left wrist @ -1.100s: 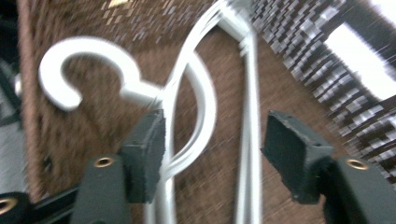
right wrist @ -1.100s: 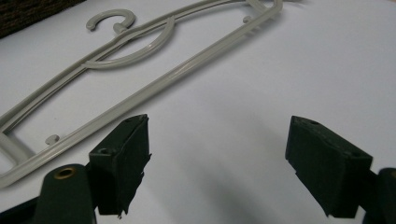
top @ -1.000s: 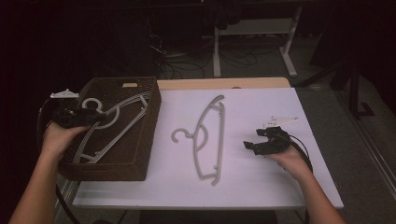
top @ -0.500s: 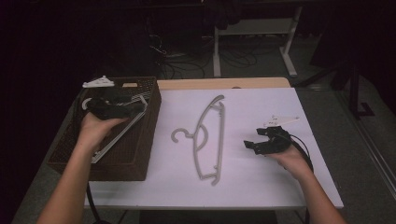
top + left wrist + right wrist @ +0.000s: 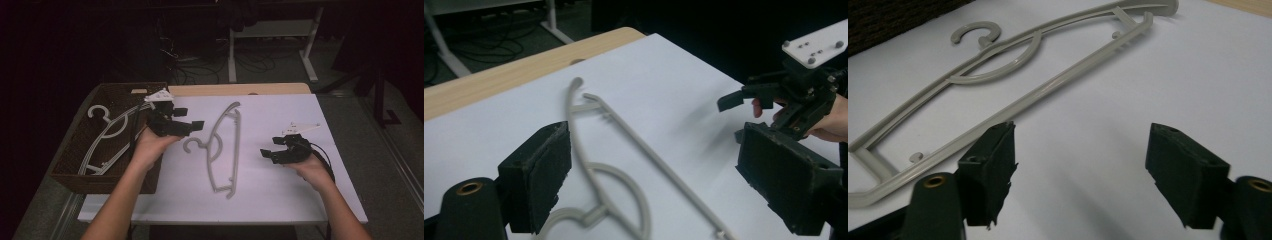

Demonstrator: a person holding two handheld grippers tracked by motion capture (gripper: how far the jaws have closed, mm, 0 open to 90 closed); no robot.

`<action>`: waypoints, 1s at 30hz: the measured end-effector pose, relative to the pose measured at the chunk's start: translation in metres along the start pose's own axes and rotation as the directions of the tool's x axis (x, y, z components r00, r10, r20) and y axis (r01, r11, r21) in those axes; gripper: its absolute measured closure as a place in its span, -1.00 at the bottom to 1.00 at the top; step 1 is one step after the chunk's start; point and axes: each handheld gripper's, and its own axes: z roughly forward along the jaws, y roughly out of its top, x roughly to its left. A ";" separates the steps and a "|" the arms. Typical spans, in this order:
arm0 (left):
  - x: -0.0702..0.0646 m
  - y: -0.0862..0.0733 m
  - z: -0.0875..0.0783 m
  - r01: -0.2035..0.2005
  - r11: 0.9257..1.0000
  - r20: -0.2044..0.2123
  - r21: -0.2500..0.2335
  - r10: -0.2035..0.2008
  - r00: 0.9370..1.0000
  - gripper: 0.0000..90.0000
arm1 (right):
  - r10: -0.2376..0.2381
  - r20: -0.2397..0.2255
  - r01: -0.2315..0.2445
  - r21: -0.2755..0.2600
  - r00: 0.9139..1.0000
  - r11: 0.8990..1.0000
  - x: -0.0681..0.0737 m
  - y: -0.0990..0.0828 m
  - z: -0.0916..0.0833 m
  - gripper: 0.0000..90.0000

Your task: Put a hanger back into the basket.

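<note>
One grey hanger (image 5: 220,145) lies flat on the white table (image 5: 280,200), just right of the brown basket (image 5: 75,170), which holds more hangers (image 5: 107,137). The left gripper (image 5: 192,120) has left the basket and now hovers just left of the table hanger's hook, its jaws having just been opening, nothing between them. The right gripper (image 5: 265,152) rests in place to the hanger's right, jaws having just narrowed yet apart and empty. One hanger seems delivered; the left hand looks freed for the next step.
</note>
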 end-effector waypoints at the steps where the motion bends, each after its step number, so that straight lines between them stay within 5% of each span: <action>1: -0.003 -0.002 0.005 -0.001 1.000 -0.001 0.001 0.001 1.000 -0.70 | -0.001 -0.003 0.001 0.000 1.000 1.000 0.000 0.001 0.000 -0.28; 9: -0.014 -0.032 0.033 0.017 1.000 0.006 0.009 -0.017 1.000 -0.71 | -0.021 -0.031 0.021 0.003 0.999 1.000 0.005 0.009 0.005 0.25; 20: -0.011 -0.072 0.049 0.024 0.998 0.012 0.055 -0.024 1.000 -0.73 | -0.056 -0.055 0.056 0.008 0.997 0.998 0.014 0.030 0.026 0.97; 30: -0.001 -0.087 0.051 0.035 0.997 0.014 0.062 -0.036 0.999 -0.73 | -0.085 -0.059 0.087 0.037 0.995 0.996 0.020 0.048 0.061 0.97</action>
